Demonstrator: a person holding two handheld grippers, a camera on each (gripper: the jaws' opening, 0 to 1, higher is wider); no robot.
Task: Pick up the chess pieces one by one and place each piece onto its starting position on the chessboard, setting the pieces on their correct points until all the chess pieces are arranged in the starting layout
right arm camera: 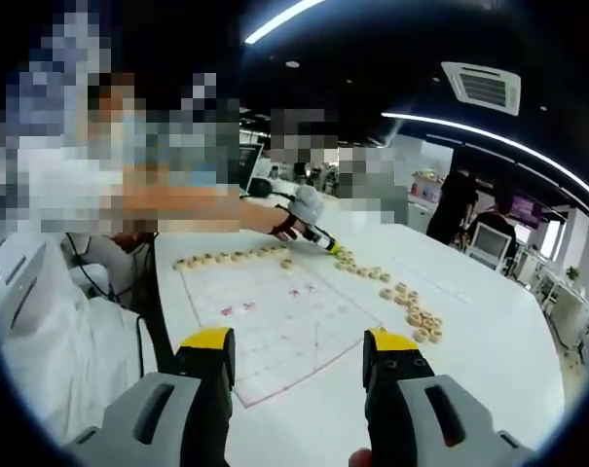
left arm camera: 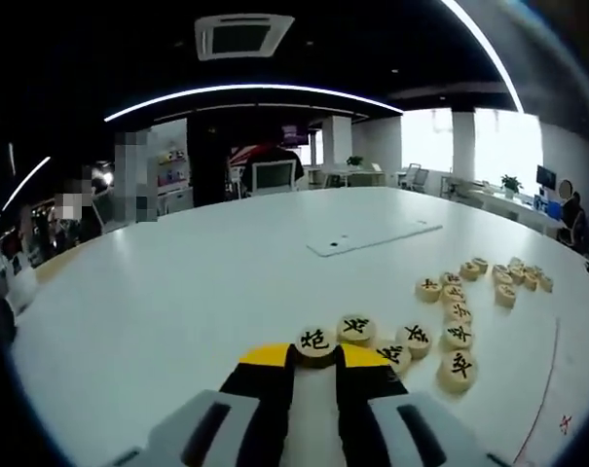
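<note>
Now our left gripper (left arm camera: pixel 314 362) grasps a chess piece (left arm camera: pixel 314 341) by its rim, near the loose pieces; light, hard, slick wood, best pinched across the edge. Our right gripper (right arm camera: pixel 299 362) hangs released over the chessboard (right arm camera: pixel 275 321).

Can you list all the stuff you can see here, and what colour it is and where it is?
chess pieces: many, pale wood discs with dark characters, loose on the table; one row along the board's far edge.
chessboard: one, white sheet with red lines, flat on the table.
table: one, white, under everything.
monitor: one, white-framed, beyond the table's far end.
ceiling vent: one, white, overhead.
left gripper: one, grey with yellow-and-black jaws, shut on a chess piece.
right gripper: one, grey with yellow-tipped jaws, open above the chessboard.
</note>
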